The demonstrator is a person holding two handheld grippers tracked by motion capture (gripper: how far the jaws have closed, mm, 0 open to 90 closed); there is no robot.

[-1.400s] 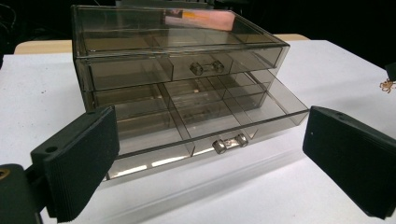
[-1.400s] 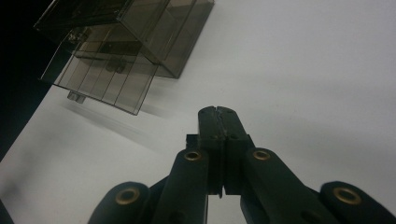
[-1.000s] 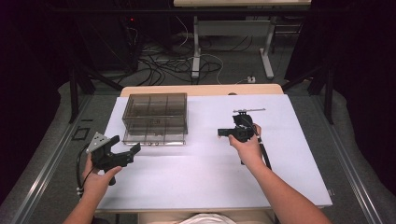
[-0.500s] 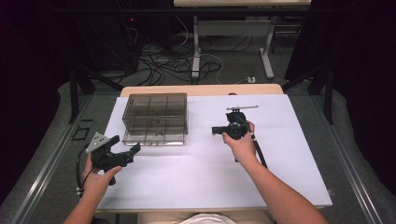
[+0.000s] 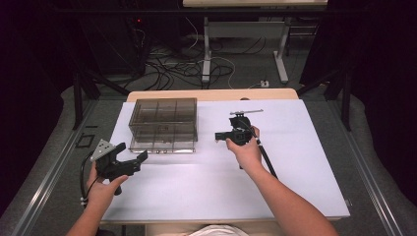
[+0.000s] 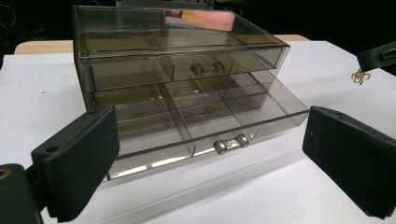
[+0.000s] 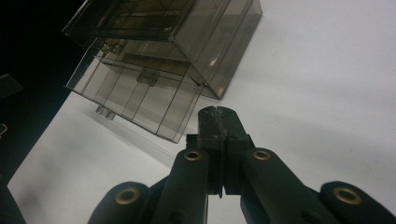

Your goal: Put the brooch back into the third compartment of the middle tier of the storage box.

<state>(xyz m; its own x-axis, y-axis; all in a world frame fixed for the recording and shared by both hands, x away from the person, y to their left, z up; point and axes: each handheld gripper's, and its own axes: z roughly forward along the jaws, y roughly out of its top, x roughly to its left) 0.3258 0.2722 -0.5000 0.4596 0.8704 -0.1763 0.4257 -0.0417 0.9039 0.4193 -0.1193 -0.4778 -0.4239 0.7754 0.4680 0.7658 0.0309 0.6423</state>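
Jaws on the left gripper (image 5: 129, 161) stand spread wide with nothing between them; in the left gripper view its two black ribbed pads (image 6: 84, 161) frame the smoky transparent plastic two-drawer organiser box (image 6: 180, 88) without touching it. The box sits on the white table (image 5: 295, 147), towards its far left. Its lower drawer (image 6: 201, 128) is pulled out, showing bare dividers, and its small clear handle (image 6: 230, 143) faces the gripper; the upper drawer (image 6: 187, 67) is pushed in. The right gripper (image 5: 219, 135) hovers to the right of the box, jaws pressed together on a tiny brownish thing (image 6: 359, 76) that hangs from their tip, too small to identify. No readable writing appears anywhere. Behind the table, cables (image 5: 187, 69) sprawl over the floor.
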